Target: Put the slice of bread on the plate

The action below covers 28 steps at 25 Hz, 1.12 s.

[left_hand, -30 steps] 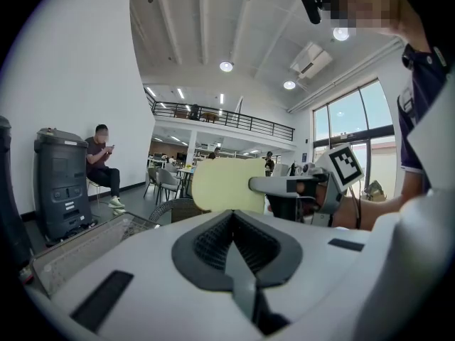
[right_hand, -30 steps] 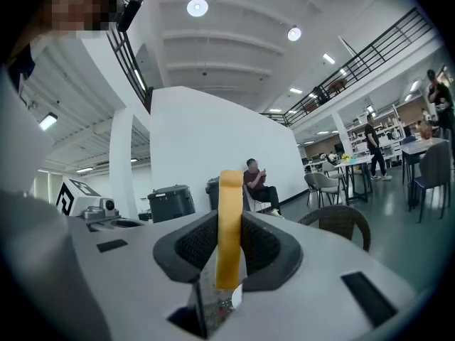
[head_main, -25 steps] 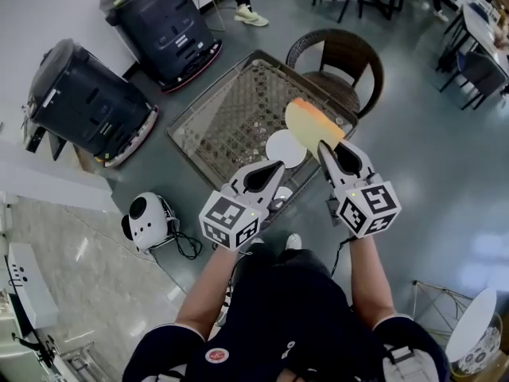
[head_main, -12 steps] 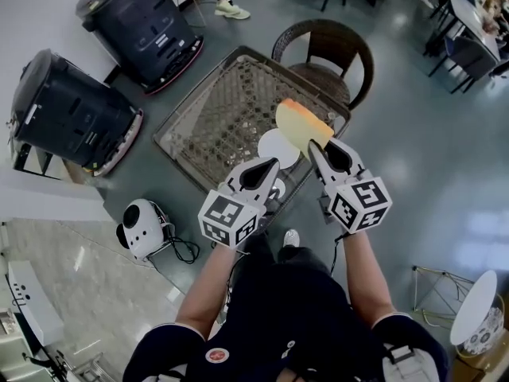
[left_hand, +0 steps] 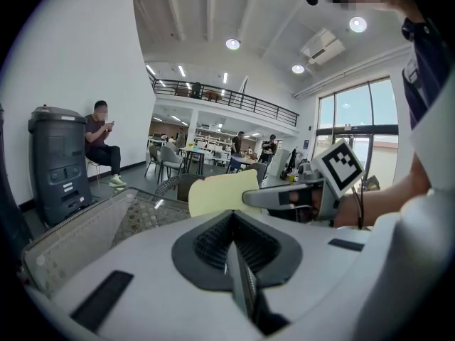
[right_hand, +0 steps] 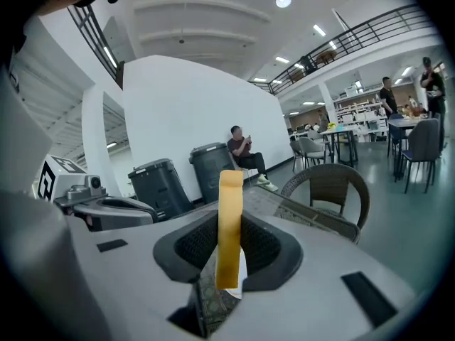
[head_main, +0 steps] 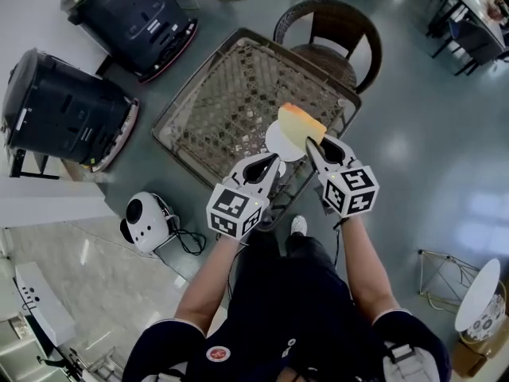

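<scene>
My right gripper [head_main: 310, 143] is shut on a slice of bread [head_main: 300, 124], pale with an orange crust, gripped by its near edge. The slice hangs above the far right part of a small white plate [head_main: 277, 142], which lies at the near right corner of the table. In the right gripper view the bread [right_hand: 229, 222] stands edge-on between the jaws. My left gripper [head_main: 275, 158] is shut and holds nothing, just left of the plate's near edge. From the left gripper view the bread [left_hand: 221, 192] shows flat, with the right gripper [left_hand: 250, 198] behind it.
The table [head_main: 225, 100] has a glass top over a woven base. A wicker chair [head_main: 331, 33] stands at its far side. Two dark bin-like machines [head_main: 130, 10] [head_main: 62, 111] stand on the left, and a white panda-shaped device [head_main: 145, 218] with a cable sits on the floor.
Both grippers have come down and drawn closer to the table. The bread has sunk with the right gripper and now hangs over the plate.
</scene>
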Each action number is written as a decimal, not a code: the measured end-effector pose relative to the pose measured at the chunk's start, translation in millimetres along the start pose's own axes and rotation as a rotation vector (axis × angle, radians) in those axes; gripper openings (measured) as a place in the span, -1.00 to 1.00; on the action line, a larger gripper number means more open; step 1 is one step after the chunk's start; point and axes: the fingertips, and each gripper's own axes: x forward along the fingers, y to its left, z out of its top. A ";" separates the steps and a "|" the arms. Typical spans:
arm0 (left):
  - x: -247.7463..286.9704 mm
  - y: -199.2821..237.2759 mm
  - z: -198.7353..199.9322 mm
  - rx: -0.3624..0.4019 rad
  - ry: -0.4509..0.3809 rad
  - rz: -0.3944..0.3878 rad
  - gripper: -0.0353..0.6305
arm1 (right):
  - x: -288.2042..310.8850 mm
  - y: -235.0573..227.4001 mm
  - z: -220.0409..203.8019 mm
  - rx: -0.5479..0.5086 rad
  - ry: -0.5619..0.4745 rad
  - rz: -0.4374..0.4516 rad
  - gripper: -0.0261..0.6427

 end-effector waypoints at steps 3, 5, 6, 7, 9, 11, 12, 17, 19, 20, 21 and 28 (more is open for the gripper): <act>5.3 10.1 -11.8 -0.011 0.023 -0.005 -0.88 | 17.2 -8.6 -21.7 0.035 0.046 -0.012 -0.65; 9.0 16.8 -19.4 -0.020 0.038 -0.010 -0.88 | 29.3 -13.0 -35.5 0.063 0.071 -0.016 -0.65; 10.9 19.5 -23.3 -0.024 0.046 -0.012 -0.88 | 35.1 -14.7 -42.3 0.079 0.082 -0.016 -0.65; 12.8 21.8 -27.1 -0.027 0.053 -0.016 -0.88 | 40.5 -16.0 -48.9 0.096 0.091 -0.014 -0.65; 16.6 25.2 -34.4 -0.032 0.068 -0.022 -0.88 | 50.3 -17.7 -61.4 0.132 0.107 -0.009 -0.65; 19.8 28.1 -41.3 -0.036 0.082 -0.025 -0.88 | 59.3 -18.6 -73.7 0.163 0.123 -0.003 -0.65; 21.2 29.8 -44.9 -0.039 0.089 -0.025 -0.88 | 63.5 -19.1 -80.0 0.177 0.132 -0.001 -0.65; 28.9 38.1 -62.4 -0.056 0.128 -0.023 -0.88 | 81.1 -22.8 -108.3 0.240 0.171 0.009 -0.65; 30.8 40.6 -68.3 -0.063 0.139 -0.023 -0.88 | 86.4 -23.4 -116.5 0.263 0.179 0.011 -0.65; 31.6 41.7 -71.0 -0.066 0.144 -0.024 -0.88 | 88.9 -23.8 -120.1 0.273 0.182 0.012 -0.65; 32.5 42.7 -73.7 -0.068 0.149 -0.024 -0.88 | 91.2 -24.5 -123.5 0.284 0.184 0.012 -0.65; 39.4 46.3 -86.4 -0.087 0.177 -0.028 -0.88 | 100.5 -32.1 -138.4 0.381 0.181 0.027 -0.65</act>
